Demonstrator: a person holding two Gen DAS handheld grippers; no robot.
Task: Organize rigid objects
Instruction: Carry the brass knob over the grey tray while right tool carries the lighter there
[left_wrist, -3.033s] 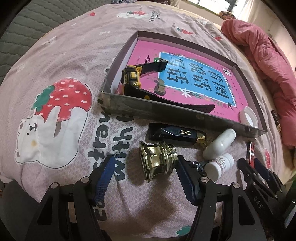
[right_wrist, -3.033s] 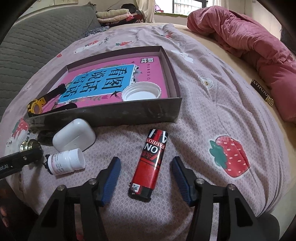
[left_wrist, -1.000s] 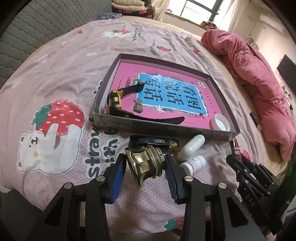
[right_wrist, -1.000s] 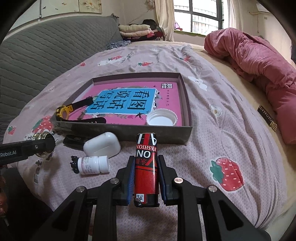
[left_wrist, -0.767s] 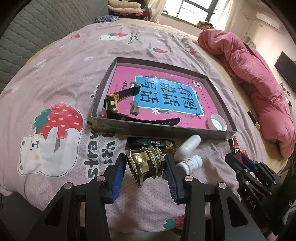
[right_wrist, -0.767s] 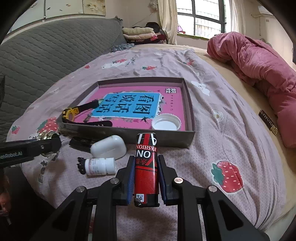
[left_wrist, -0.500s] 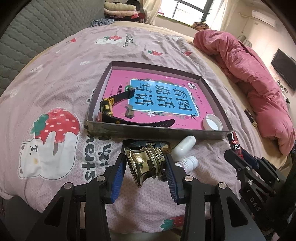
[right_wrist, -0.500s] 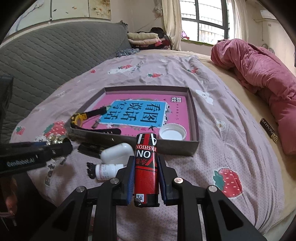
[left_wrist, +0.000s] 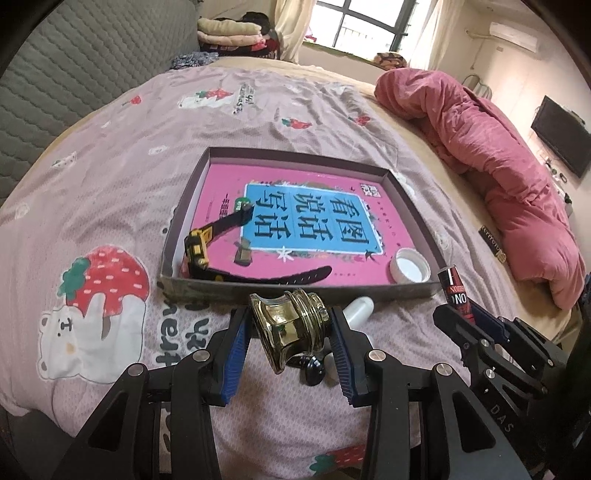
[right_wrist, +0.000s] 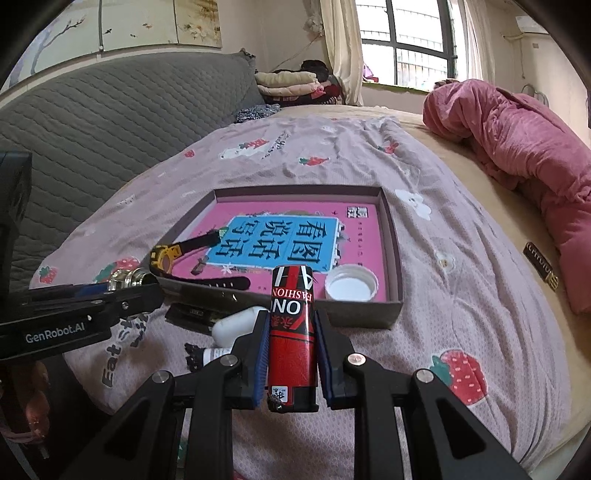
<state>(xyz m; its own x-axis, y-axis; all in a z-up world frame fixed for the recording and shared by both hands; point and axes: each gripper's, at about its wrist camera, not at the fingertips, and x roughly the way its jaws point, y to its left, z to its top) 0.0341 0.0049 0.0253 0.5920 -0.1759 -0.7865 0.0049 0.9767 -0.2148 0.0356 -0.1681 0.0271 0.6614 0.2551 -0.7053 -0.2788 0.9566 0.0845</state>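
My left gripper (left_wrist: 290, 328) is shut on a brass glass-like knob (left_wrist: 290, 330), held above the bedspread just before the shallow box (left_wrist: 295, 288). In the right wrist view, my right gripper (right_wrist: 290, 338) is shut on a red and black lighter (right_wrist: 291, 332), lifted over the bed near the box (right_wrist: 362, 314). The box has a pink and blue printed floor and holds a yellow and black watch (left_wrist: 201, 251) and a white lid (left_wrist: 409, 266). The lighter (left_wrist: 456, 295) and right gripper also show at the right of the left wrist view.
On the bedspread before the box lie a white earbud case (right_wrist: 236, 323), a small white pill bottle (right_wrist: 210, 356) and a dark flat case (right_wrist: 192, 314). A pink quilt (right_wrist: 517, 147) is heaped at the right. A grey quilted headboard (right_wrist: 92, 129) runs along the left.
Both grippers have risen a little with their objects, so the bed and box sit lower and farther in both views. The knob now covers the dark case and pill bottle in the left wrist view.
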